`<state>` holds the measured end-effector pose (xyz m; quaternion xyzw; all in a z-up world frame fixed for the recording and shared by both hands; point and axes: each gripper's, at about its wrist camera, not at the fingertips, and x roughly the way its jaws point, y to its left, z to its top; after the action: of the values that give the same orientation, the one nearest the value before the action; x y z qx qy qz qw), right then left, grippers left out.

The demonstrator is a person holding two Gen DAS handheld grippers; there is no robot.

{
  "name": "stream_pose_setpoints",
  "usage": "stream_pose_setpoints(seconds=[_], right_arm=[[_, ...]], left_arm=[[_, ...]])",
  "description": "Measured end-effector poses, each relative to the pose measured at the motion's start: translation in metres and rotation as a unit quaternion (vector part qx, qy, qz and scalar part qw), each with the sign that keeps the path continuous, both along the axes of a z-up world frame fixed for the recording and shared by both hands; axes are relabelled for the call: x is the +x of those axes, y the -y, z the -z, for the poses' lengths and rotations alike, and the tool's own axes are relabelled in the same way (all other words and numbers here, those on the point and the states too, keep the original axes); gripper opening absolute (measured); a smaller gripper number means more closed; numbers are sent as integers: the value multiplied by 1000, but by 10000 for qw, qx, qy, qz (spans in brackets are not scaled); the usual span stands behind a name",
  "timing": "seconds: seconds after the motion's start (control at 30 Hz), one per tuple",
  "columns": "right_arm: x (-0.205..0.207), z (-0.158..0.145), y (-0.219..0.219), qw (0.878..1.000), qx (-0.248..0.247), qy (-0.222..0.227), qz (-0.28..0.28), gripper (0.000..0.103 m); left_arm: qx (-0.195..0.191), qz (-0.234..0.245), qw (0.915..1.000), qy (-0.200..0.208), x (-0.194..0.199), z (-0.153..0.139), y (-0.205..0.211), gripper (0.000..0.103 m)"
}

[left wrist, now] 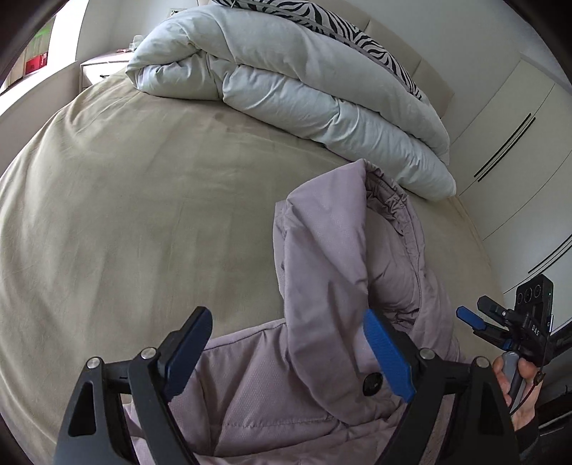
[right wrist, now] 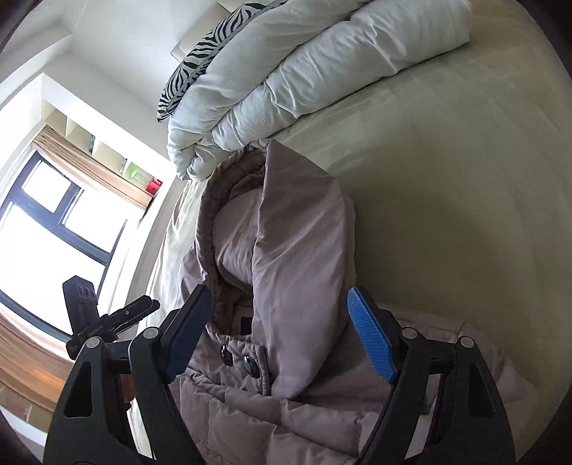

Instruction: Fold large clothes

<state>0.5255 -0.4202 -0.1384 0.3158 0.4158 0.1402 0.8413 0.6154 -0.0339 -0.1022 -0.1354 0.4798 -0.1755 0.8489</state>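
A pale mauve padded hooded jacket (left wrist: 321, 286) lies on the beige bed (left wrist: 143, 214), hood pointing toward the folded duvet. My left gripper (left wrist: 286, 354) is open just above the jacket's collar area near a black snap button (left wrist: 371, 383). In the right wrist view the jacket (right wrist: 286, 250) fills the middle, with its hood (right wrist: 296, 200) and two snap buttons (right wrist: 237, 359) showing. My right gripper (right wrist: 282, 332) is open above the collar, holding nothing. The right gripper also shows at the right edge of the left wrist view (left wrist: 475, 318). The left gripper shows in the right wrist view (right wrist: 139, 307).
A folded white duvet (left wrist: 304, 89) with a zebra-print pillow (left wrist: 339, 25) lies at the head of the bed. White wardrobe doors (left wrist: 518, 136) stand to the right. A window (right wrist: 53, 221) with a shelf above it is on the other side.
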Motion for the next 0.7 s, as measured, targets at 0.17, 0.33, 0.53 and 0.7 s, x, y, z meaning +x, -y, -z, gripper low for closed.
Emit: stream_pose_setpoints(seconds=[0.17,0.33,0.53,0.7], right_arm=[[57,32,14,9980,517,-358,47,78],[90,49,0,9977,511,-440,-111,78],[116,55,-11,9980,374,-517,-1,60],[112,40,-29,9988,-345,-347,-80,20]], left_arm=[[-501,58,9972,-552,42,29,18,89],[-730,-58,9941,-798,63,49,18,88],[-1009,102,9904,-941,82,52,23,63],[-832,252,9951,-463,70,28,36,11]])
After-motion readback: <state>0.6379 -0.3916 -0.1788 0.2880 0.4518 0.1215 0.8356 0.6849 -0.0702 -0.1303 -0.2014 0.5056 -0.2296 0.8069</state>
